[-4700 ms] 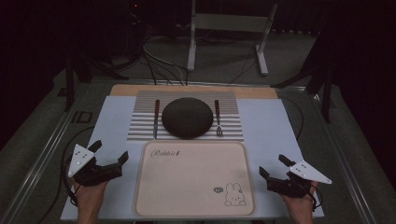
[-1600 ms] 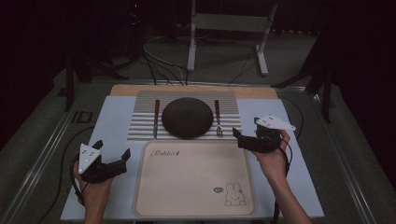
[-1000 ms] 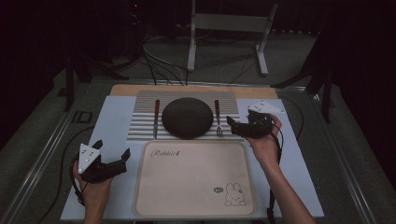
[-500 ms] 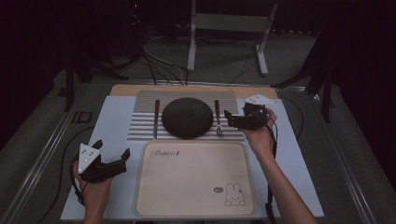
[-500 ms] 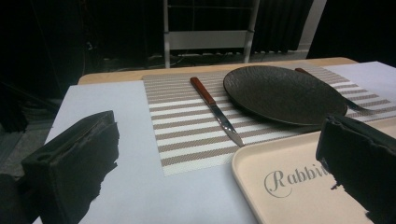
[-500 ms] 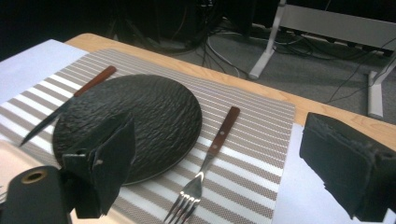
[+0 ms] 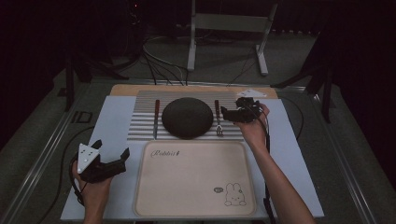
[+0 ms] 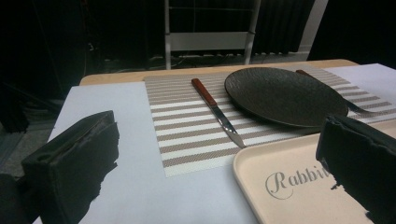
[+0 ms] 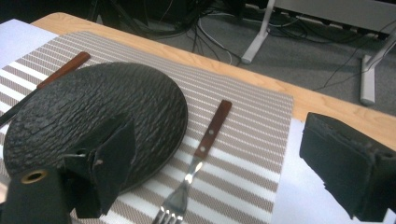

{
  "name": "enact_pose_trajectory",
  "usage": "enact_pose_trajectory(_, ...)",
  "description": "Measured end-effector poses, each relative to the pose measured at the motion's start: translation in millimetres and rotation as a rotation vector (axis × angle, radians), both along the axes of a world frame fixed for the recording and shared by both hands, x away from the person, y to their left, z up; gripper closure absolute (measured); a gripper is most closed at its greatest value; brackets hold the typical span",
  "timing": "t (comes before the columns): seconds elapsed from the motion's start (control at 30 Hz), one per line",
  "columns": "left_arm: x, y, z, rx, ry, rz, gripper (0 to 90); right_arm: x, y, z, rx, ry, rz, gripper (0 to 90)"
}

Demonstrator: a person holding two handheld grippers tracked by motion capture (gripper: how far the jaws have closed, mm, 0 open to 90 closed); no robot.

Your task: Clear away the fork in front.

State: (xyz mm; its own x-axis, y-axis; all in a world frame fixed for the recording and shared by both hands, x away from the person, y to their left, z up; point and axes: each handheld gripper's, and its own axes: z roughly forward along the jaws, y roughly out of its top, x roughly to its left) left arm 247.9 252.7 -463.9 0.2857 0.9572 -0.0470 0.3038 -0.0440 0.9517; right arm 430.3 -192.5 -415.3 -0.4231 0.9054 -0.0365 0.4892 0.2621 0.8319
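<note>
- One desk [image 7: 116, 121]: your left claw [image 7: 125, 157] rests on it near the tray corner, jaws wide apart and empty. Swing it inward carelessly and you may shove the tray.
- One tray [image 7: 196, 179], bare, lying just in front of the mat.
- One striped mat [image 7: 140, 123], under the plate and cutlery. Drag the fork sideways and the mat may ruck up with it.
- One dark plate [image 7: 187, 116], centred on the mat. Your right claw [image 7: 225, 113] hovers beside it, jaws spread with nothing between them; the near jaw could clip the rim.
- One knife [image 7: 156, 116], left of the plate.
- One fork [image 7: 217, 119], right of the plate, flat on the mat: it is thin, so a shallow pinch will likely slip off.
</note>
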Motion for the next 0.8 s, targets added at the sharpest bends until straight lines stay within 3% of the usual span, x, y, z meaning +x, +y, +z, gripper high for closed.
enact_pose_trajectory(0.33,-0.9,1.3,0.6,-0.004,-0.003,0.002,0.0,24.7,10.2,-0.9,0.008,0.010,-0.010,11.1)
enact_pose_trajectory(0.53,-1.8,3.6,0.6,-0.019,-0.007,0.013,0.0,43.3,14.4,-6.0,0.007,0.039,-0.034,11.1)
enact_pose_trajectory(0.63,-2.2,4.8,0.6,-0.026,-0.010,0.018,0.0,48.8,16.1,-9.5,0.005,0.058,-0.038,11.1)
enact_pose_trajectory(0.8,-2.5,6.5,0.5,-0.033,-0.011,0.021,0.0,62.5,20.3,-22.3,-0.023,0.134,-0.067,11.5)
